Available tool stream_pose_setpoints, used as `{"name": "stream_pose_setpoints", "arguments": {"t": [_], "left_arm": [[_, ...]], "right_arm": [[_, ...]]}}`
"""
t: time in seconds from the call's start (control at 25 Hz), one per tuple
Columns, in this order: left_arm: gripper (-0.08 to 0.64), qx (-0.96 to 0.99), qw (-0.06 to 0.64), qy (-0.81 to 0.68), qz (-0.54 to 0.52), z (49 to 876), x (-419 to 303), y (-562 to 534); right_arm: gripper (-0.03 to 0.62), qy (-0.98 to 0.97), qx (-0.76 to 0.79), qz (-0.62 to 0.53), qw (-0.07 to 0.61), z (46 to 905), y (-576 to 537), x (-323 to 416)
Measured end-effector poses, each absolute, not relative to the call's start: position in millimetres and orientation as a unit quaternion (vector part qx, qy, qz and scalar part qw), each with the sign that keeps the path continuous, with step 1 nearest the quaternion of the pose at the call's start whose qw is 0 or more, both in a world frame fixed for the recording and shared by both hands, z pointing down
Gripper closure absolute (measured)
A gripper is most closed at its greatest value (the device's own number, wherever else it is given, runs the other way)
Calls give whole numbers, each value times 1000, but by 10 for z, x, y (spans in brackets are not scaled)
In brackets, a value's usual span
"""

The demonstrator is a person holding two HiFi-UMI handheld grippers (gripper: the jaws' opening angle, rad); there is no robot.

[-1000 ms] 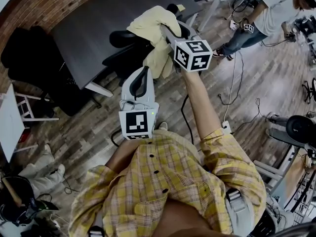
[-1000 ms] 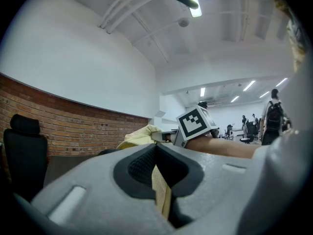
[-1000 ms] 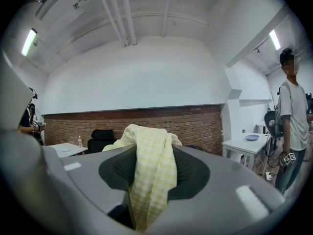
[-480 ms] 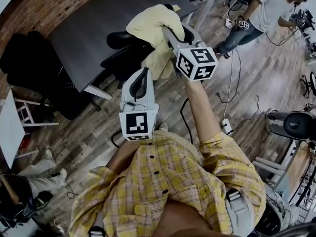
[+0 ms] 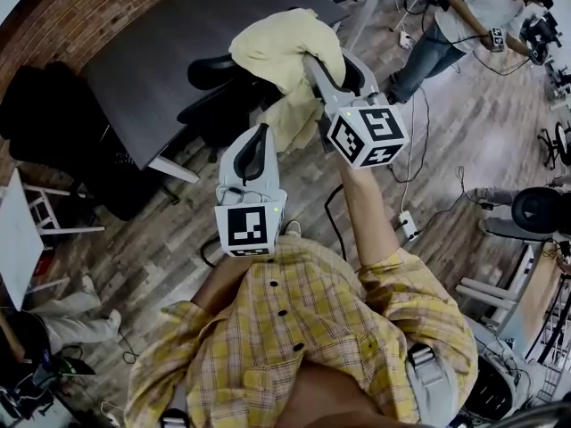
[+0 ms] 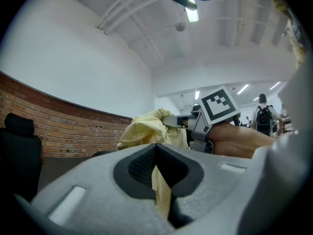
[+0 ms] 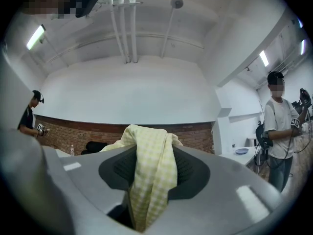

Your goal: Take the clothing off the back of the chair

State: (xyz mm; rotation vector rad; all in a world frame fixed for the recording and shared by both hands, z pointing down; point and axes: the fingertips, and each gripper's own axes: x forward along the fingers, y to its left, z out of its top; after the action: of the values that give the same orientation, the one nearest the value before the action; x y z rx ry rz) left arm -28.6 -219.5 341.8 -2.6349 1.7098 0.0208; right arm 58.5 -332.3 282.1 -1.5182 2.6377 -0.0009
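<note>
L gripper (image 5: pixel 259 130) & R gripper (image 5: pixel 310 61) are both clenched on the one yellow clothing (image 5: pixel 278 47). Head view: it's bunched over the black chair (image 5: pixel 214 105), long axis running from R's jaws down to L's; dark table (image 5: pixel 152 52) beside, wood floor (image 5: pixel 161 239). L gripper view: thin checked strip pinched betw. the jaws, brick wall (image 6: pixel 73 126) behind. R gripper view: thicker fold gripped, hanging down; 2 bystanders (image 7: pixel 279 126) at the edges.

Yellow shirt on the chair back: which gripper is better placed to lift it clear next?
Right, probably. The right gripper is shut on the shirt at its bunched top above the chair, so raising it should carry most of the cloth. The left gripper pinches only a thin hanging fold lower down.
</note>
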Motion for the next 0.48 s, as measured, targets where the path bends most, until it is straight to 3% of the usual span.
{"name": "stream_pose_setpoints", "arguments": {"t": [0.48], "left_arm": [[560,-846,2,534,10,3380,-271,-2070]], "right_arm": [[430,853,-518,16,59,2734,-2928,714]]}}
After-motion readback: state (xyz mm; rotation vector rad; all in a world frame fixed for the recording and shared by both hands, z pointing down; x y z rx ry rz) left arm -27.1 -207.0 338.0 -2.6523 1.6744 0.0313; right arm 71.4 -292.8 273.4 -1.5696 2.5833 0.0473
